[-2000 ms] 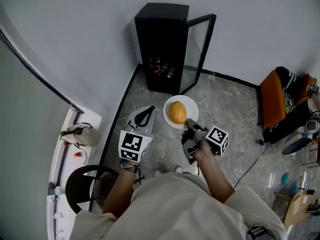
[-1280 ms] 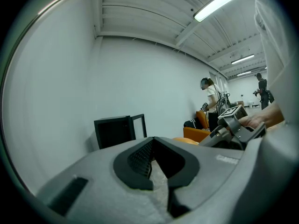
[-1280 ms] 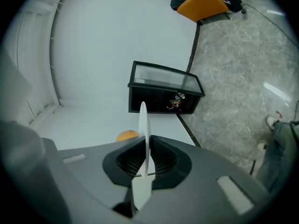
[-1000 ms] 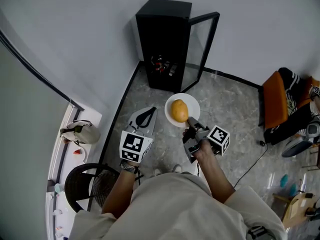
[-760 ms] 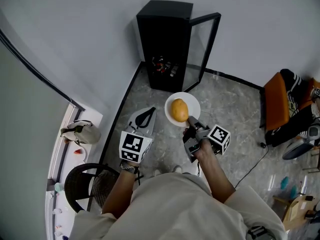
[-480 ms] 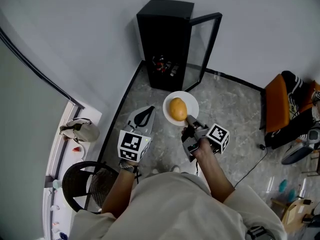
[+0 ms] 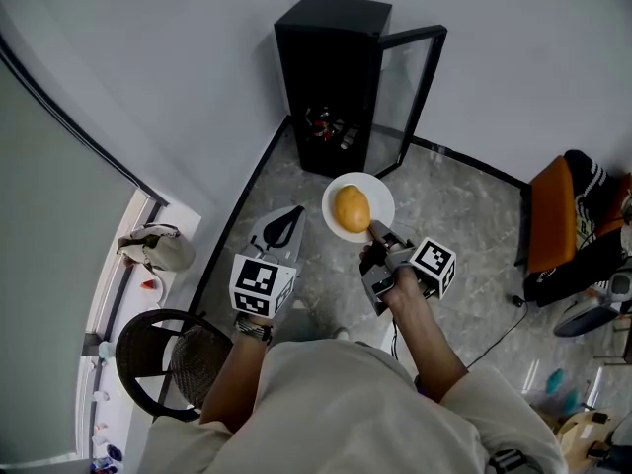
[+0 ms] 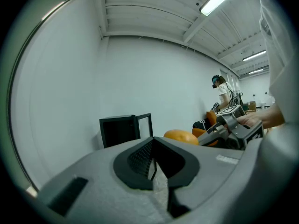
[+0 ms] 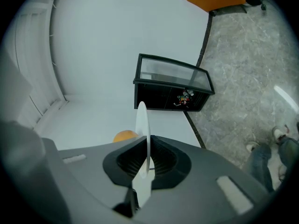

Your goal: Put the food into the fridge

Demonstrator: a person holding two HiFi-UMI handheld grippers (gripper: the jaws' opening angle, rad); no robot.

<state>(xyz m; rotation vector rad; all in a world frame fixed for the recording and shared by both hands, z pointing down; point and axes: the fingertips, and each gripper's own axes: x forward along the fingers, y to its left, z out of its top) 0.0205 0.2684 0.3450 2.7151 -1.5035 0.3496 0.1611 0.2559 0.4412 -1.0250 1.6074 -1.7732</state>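
Observation:
A white plate (image 7: 375, 191) carries a round orange-yellow piece of food (image 7: 352, 208). My right gripper (image 7: 378, 240) is shut on the plate's near rim and holds it level above the floor. In the right gripper view the plate (image 9: 142, 125) shows edge-on between the jaws of the right gripper (image 9: 145, 164), with the food (image 9: 125, 136) behind it. The black fridge (image 7: 331, 77) stands ahead against the wall, its glass door (image 7: 410, 92) swung open and small items on a shelf inside. My left gripper (image 7: 281, 227) is shut and holds nothing, left of the plate.
An orange chair (image 7: 553, 205) with dark clothes stands at the right. A round black stool (image 7: 158, 358) and a bag (image 7: 153, 248) on the sill are at the left. A cable (image 7: 494, 329) crosses the grey stone floor. A person (image 8: 219, 85) stands far off.
Both grippers and the plate have edged a little toward the fridge. The right gripper's hold on the plate is the same and the left one stays shut.

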